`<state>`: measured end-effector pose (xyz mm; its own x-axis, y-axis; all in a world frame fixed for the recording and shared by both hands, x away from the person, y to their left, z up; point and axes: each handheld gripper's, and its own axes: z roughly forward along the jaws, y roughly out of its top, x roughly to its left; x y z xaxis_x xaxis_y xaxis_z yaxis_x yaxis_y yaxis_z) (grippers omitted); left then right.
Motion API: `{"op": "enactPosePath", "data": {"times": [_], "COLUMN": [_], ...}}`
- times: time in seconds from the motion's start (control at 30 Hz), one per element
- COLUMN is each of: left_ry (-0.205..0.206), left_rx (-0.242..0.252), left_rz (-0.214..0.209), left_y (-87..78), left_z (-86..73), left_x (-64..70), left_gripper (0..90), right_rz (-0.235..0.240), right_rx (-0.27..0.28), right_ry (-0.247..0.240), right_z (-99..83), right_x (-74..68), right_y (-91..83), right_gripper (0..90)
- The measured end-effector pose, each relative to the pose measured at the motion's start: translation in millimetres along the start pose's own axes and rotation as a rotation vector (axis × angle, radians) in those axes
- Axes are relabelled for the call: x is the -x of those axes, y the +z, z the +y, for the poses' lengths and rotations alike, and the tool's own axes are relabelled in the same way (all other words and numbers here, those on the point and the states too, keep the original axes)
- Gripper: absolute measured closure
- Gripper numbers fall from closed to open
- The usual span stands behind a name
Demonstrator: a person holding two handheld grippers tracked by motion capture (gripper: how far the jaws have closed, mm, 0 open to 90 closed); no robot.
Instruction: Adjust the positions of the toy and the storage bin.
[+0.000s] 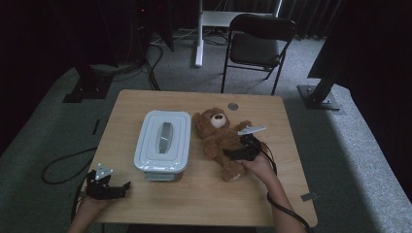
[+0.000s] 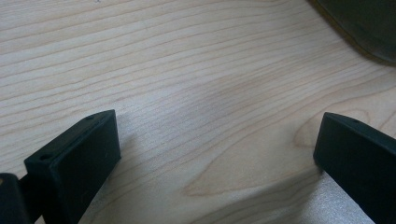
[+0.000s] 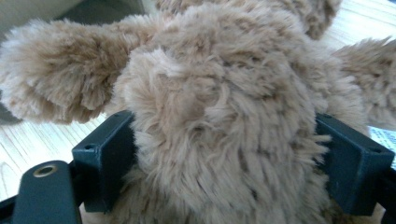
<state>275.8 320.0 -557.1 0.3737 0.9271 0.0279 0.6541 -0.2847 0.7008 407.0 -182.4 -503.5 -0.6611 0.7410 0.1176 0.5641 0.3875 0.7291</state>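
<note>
Teddy bear (image 1: 219,141): brown and fluffy, lying on its back on the wooden table (image 1: 204,199), head toward the far edge, legs toward the person; it sits right of the table's middle.
Bear's neighbour: a pale lidded box (image 1: 163,141) lies just beside the bear on its left, the two near or touching at the bear's arm; I cannot tell which.
Right gripper (image 1: 239,153): held in the person's right hand (image 1: 258,165), reaching in from the bear's right side at its lower body.
Right jaws: in the right gripper view the two black jaws stand on either side of the bear's furry body (image 3: 224,116), fur pressing against both inner faces, so they are gripping the bear.
Left gripper (image 1: 121,187): held in the left hand (image 1: 92,204) near the table's front left corner, well apart from the bear and just in front of the box.
Left jaws: spread wide in the left gripper view, with bare wood grain (image 2: 201,93) between them and nothing held.
Box lid: closed, with a grey handle (image 1: 166,136) along its middle.
Far edge: a small round grey disc (image 1: 233,106) lies on the table beyond the bear's head.
Background: a dark folding chair (image 1: 257,46) stands on the grey carpet behind the table.
</note>
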Motion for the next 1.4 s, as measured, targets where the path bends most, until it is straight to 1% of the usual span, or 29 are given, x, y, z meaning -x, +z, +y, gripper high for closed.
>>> {"op": "enactPosePath", "data": {"times": [0.03, 0.07, 0.1, 0.13, 0.17, 0.2, 0.27, 0.3, 0.33, 0.37, 0.4, 0.5, 0.63, 0.77, 0.83, 0.93, 1.0, 1.03, 1.1, 1.2, 1.23, 1.27, 1.3, 1.4], "left_ry": [0.000, 0.000, 0.000, 0.000, 0.000, 0.000, 0.000, 0.000, 0.000, 0.000, 0.000, 0.000, 0.000, 0.000, 0.000, 0.000, 0.000, 0.000, -0.001, 0.000, 0.000, 0.000, -0.001, -0.001], "left_rx": [0.000, 0.000, 0.000, 0.000, 0.000, 0.000, 0.000, 0.000, 0.000, 0.000, 0.000, 0.000, 0.000, 0.000, 0.000, -0.001, 0.000, 0.000, 0.000, 0.000, 0.000, 0.000, 0.000, 0.000], "left_rz": [0.000, 0.000, 0.000, 0.000, 0.000, 0.000, 0.000, 0.000, 0.000, 0.000, 0.000, 0.000, 0.000, 0.000, 0.000, 0.000, 0.000, 0.000, 0.000, 0.000, 0.000, 0.000, 0.000, 0.000], "left_y": [0.0, 0.0, 0.0, 0.0, 0.0, 0.0, 0.0, 0.0, 0.0, 0.0, 0.0, 0.0, -0.1, -0.1, 0.0, -0.1, 0.0, 0.0, 0.0, 0.0, 0.0, 0.0, 0.0, 0.0], "left_z": [0.0, 0.0, 0.0, 0.0, 0.0, 0.0, 0.0, 0.0, 0.0, 0.0, 0.0, 0.0, 0.0, 0.0, 0.0, 0.0, 0.0, 0.0, 0.0, 0.0, 0.0, 0.0, 0.0, 0.0], "left_x": [0.0, 0.0, 0.0, -0.1, 0.0, 0.0, 0.0, 0.0, 0.0, 0.0, 0.0, 0.0, 0.0, 0.0, 0.0, 0.0, 0.0, 0.0, 0.0, 0.0, 0.0, 0.0, 0.0, 0.0], "left_gripper": [1.1, 1.1, 1.1, 1.1, 1.1, 1.1, 1.1, 1.1, 1.1, 1.1, 1.1, 1.1, 1.1, 1.1, 1.1, 1.1, 1.1, 1.1, 1.1, 1.1, 1.1, 1.1, 1.1, 1.1], "right_rz": [-0.018, -0.047, -0.047, -0.067, -0.087, -0.087, -0.104, -0.108, -0.106, -0.104, -0.108, -0.116, -0.142, -0.160, -0.164, -0.171, -0.174, -0.183, -0.204, -0.231, -0.231, -0.238, -0.262, -0.312], "right_rx": [-0.017, -0.037, -0.037, -0.041, -0.045, -0.045, -0.043, -0.033, -0.029, -0.017, 0.000, 0.040, 0.073, 0.092, 0.094, 0.122, 0.124, 0.130, 0.138, 0.158, 0.158, 0.168, 0.182, 0.187], "right_ry": [-0.025, -0.053, -0.053, -0.063, -0.050, -0.050, -0.047, -0.056, -0.048, -0.043, -0.043, -0.035, -0.051, -0.044, -0.049, -0.022, -0.015, -0.010, -0.016, 0.003, 0.003, 0.014, 0.026, 0.039], "right_z": [-0.2, -0.5, -0.5, -0.3, 1.4, 1.4, 1.4, 0.8, 0.1, -0.9, -2.0, -5.6, -8.2, -7.1, -6.6, -3.2, -1.8, -1.4, -0.6, 0.6, 0.6, 1.0, 2.2, 5.3], "right_x": [-3.4, -7.4, -7.4, -9.5, -11.6, -11.6, -12.4, -12.6, -12.3, -12.1, -12.4, -13.7, -18.2, -18.6, -18.8, -16.6, -15.0, -14.2, -13.4, -10.1, -10.1, -8.1, -4.1, 3.6], "right_y": [2.9, 6.1, 6.1, 8.2, 9.8, 9.8, 9.9, 9.0, 8.2, 7.2, 5.6, 3.6, 0.9, -2.7, -3.7, -10.6, -13.0, -14.0, -16.4, -22.8, -22.8, -25.5, -30.9, -37.7], "right_gripper": [14.1, 14.2, 14.2, 14.2, 15.3, 15.3, 19.9, 22.3, 24.4, 29.9, 33.3, 41.1, 48.4, 54.0, 54.7, 57.6, 58.2, 58.4, 59.0, 59.1, 59.1, 59.2, 59.2, 59.2]}}
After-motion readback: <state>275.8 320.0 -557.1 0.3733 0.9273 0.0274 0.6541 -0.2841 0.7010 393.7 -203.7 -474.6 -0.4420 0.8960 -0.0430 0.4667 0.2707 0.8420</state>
